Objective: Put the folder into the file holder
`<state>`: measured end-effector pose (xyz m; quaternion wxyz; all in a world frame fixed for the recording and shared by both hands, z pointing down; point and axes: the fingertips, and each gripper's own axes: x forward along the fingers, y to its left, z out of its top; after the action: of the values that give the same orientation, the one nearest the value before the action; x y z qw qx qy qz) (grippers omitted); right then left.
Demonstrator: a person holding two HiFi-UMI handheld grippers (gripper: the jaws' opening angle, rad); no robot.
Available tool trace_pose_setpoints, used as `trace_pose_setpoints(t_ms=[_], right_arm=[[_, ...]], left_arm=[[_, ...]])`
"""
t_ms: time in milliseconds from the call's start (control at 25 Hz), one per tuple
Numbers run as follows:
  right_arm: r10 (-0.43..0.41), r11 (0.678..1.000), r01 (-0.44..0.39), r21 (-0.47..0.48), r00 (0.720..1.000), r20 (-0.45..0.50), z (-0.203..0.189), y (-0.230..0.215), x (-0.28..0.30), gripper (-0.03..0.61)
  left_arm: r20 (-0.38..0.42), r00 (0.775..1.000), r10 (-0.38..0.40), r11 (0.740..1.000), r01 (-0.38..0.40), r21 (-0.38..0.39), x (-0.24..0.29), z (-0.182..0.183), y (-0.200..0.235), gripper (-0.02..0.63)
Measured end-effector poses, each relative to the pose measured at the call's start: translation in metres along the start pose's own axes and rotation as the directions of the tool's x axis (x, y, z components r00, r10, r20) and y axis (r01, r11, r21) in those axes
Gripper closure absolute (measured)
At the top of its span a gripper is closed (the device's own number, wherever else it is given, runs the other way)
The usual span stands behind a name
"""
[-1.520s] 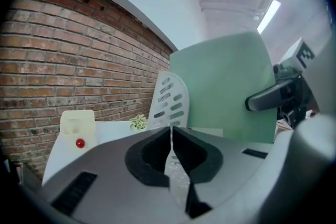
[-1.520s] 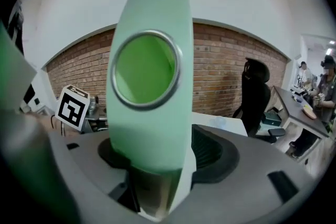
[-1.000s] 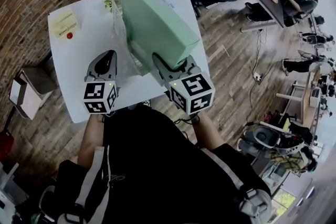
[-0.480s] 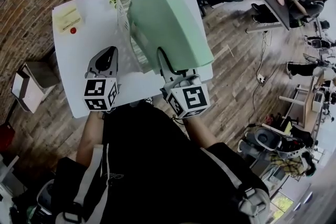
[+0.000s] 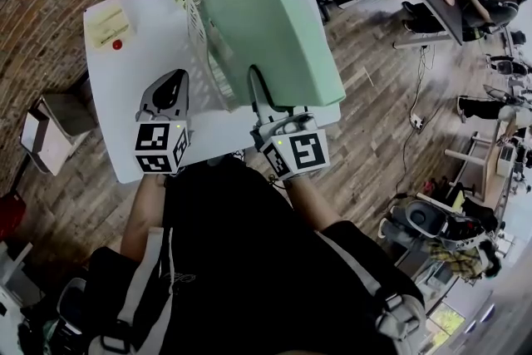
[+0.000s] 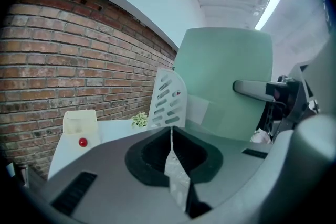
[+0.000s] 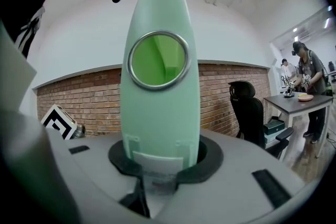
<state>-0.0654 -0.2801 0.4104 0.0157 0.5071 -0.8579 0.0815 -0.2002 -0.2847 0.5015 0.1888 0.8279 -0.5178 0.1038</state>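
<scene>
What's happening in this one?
A person works two hand-held grippers. The right gripper clamps a green folder by its spine, jaws having just closed a little further on it, and holds it raised over the table, right by the file holder. The left gripper is shut and empty. The folder doesn't look seated yet.

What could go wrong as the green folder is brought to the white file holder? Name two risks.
1. The right gripper, whose jaws have just closed tighter, clamps the folder only at one end of its spine; the tall folder could swing or slip.
2. The file holder stands unheld, the left gripper shut and empty beside it; a misaimed folder may tip or push it.
</scene>
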Motion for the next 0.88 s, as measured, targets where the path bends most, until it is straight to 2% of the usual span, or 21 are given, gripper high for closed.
trace_pose_setpoints(t_ms=[600, 880], right_arm=[[-0.002, 1.0, 0.001, 0.022, 0.999, 0.036, -0.021, -0.002, 0.01, 0.448], [-0.005, 1.0, 0.005, 0.011, 1.0, 0.002, -0.041, 0.0, 0.013, 0.443]], left_arm=[[-0.017, 1.0, 0.003, 1.0, -0.003, -0.006, -0.003, -0.007, 0.006, 0.583], [-0.024, 1.0, -0.007, 1.0, 0.007, -0.007, -0.001, -0.011, 0.003, 0.583]])
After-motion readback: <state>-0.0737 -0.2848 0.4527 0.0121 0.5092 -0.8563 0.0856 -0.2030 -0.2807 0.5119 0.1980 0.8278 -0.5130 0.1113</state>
